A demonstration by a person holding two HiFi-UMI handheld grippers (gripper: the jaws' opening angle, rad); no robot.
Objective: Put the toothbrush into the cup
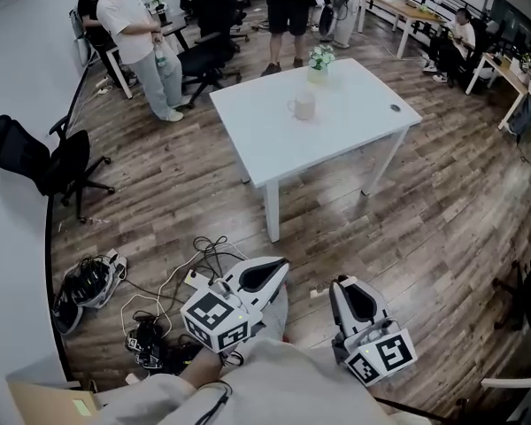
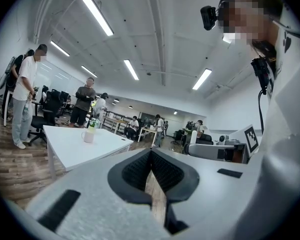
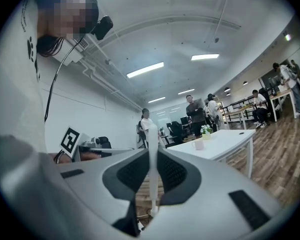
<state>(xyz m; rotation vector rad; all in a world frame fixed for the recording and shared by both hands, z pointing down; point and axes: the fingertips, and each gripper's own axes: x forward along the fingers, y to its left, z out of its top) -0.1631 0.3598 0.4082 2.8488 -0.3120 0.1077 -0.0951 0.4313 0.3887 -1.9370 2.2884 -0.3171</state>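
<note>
Two hand-held grippers are low in the head view, each with one marker cube. The left hand-held gripper (image 1: 280, 270) is clenched on nothing; only floor (image 1: 442, 220) shows through the gap below its pads. The right hand-held gripper (image 1: 343, 283) grasps the one toothbrush (image 3: 152, 184), a thin white stick upright between its jaws. One white cup (image 1: 303, 106) stands on the single white tabletop (image 1: 363, 118), well apart from both hand-held grippers, with one small potted plant (image 1: 319, 58) behind it near the far edge. The only print in view is the cubes' black-and-white squares. Cables (image 1: 159, 317) lie on the floor to the left, a black chair (image 1: 44, 162) stands by the wall, and a person (image 1: 142, 34) stands beyond the tabletop.
</note>
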